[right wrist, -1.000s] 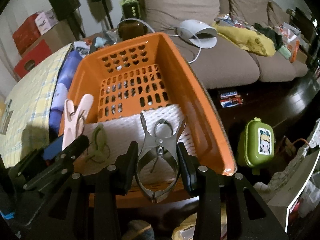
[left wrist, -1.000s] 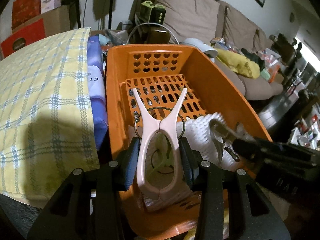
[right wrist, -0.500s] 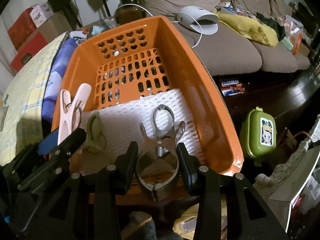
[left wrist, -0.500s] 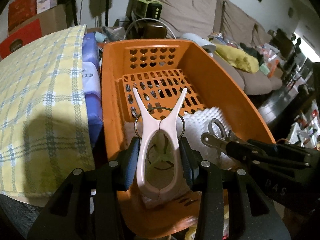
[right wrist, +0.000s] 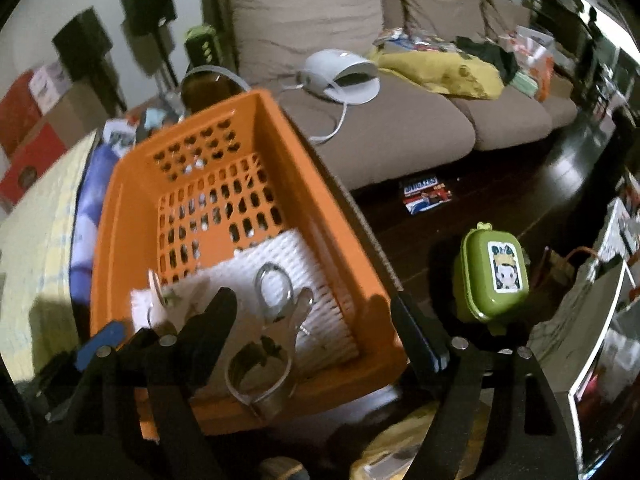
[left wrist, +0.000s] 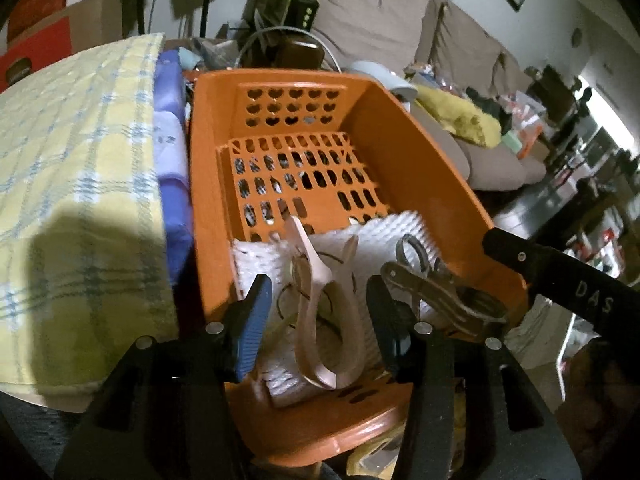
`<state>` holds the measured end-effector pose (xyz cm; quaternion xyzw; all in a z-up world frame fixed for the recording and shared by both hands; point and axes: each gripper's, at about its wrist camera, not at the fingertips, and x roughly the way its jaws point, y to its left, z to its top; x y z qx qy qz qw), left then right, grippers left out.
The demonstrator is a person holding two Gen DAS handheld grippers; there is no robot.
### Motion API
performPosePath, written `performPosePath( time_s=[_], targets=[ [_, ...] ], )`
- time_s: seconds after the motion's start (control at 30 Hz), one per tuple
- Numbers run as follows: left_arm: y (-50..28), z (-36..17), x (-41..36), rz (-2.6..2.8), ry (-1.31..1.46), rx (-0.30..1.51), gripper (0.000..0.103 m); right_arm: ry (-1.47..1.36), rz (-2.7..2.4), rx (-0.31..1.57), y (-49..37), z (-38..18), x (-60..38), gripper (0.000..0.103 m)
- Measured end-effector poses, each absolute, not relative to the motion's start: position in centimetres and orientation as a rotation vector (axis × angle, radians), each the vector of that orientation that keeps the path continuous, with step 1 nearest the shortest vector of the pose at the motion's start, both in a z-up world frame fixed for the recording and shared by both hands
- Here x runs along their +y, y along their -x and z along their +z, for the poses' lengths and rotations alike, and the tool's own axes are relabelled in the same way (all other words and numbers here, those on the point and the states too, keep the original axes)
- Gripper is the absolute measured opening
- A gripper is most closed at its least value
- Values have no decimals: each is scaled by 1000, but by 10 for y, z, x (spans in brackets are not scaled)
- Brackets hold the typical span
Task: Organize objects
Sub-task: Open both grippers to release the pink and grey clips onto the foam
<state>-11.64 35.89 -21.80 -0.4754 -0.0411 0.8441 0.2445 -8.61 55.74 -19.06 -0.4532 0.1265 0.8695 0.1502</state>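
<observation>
The orange basket [left wrist: 420, 168] is filling mid-frame, its far half lying bare. Over its near edge, the left gripper [left wrist: 318, 316] is opening around the pink clip [left wrist: 320, 304]; the right gripper [right wrist: 316, 328] is spreading, the metal clip [right wrist: 272, 344] lying loose between.

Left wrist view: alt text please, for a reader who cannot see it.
The left gripper, jaws opening, straddles a pale pink clothespin tilting over white foam netting in an orange basket. A metal clip lies just right of it, by the right gripper; a yellow plaid cloth lies left.
</observation>
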Motion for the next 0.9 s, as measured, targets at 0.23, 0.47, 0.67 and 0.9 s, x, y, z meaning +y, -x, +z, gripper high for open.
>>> performPosePath(
  time_s=[0.23, 0.47, 0.67, 0.9],
  targets=[
    [116, -166, 324, 2344, 1170, -173, 47, 1234, 2495, 461, 81, -182, 568, 81],
    [123, -109, 233, 2447, 1027, -287, 47, 1192, 2581, 375, 83, -177, 550, 81],
    [134, -73, 121, 2612, 954, -321, 53, 1132, 2793, 257, 84, -173, 499, 82],
    [161, -80, -9, 2903, 1069, -339, 60, 1124, 2958, 390, 97, -141, 414, 83]
  ],
)
